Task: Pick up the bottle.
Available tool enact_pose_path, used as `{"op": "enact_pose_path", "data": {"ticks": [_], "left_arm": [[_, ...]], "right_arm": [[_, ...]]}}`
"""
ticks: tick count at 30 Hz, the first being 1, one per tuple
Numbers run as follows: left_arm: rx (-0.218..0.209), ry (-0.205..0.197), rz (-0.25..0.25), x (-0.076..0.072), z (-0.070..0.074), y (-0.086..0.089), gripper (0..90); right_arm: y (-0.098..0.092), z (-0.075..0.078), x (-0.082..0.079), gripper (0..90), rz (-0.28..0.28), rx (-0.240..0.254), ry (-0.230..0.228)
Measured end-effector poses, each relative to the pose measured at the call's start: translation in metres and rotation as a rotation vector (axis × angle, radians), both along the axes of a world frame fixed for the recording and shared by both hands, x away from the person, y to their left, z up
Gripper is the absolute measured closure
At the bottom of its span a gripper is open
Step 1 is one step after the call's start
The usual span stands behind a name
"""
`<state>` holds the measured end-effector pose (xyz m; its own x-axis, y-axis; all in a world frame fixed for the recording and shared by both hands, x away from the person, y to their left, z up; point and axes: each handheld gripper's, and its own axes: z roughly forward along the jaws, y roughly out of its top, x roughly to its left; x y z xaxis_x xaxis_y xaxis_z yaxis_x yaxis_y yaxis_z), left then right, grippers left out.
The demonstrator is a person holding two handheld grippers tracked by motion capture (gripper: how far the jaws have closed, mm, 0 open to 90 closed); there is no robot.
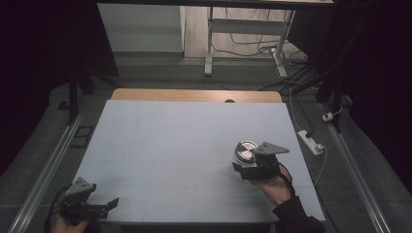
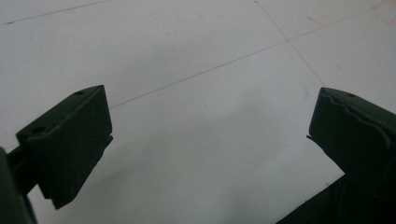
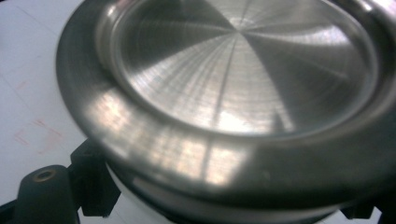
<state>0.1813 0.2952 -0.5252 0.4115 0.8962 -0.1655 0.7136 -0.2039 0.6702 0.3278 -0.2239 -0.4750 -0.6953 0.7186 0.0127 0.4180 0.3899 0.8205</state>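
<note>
At lower right of the high view, the right gripper (image 1: 241, 170) is clamped on a round steel lid (image 1: 246, 150), gripping it by the near edge just above the white table (image 1: 160, 145); its own view has the lid (image 3: 243, 79) close up over the jaws. At lower left, the left gripper (image 1: 111, 204) is spread wide with nothing between its jaws. The step looks like carrying the lid; next it needs a steady, level move and a gentle set-down.
</note>
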Motion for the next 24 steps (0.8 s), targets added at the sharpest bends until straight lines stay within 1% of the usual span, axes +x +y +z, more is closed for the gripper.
{"op": "enact_pose_path", "data": {"ticks": [5,10,16,24], "left_arm": [[0.003,0.001,-0.001,0.0,0.0,0.0,0.4],[0.009,0.003,-0.004,0.0,0.0,-0.001,0.4],[0.012,0.004,-0.004,0.001,0.0,-0.001,0.1],[0.011,0.008,-0.005,0.001,0.0,-0.001,0.1]], "right_arm": [[0.012,0.002,0.001,14.4,0.036,0.02,0.006],[0.027,0.002,0.001,14.4,0.073,0.023,0.01],[0.045,0.001,0.001,14.4,0.111,0.015,0.008],[0.069,-0.001,0.002,14.3,0.166,0.008,0.016]]}}
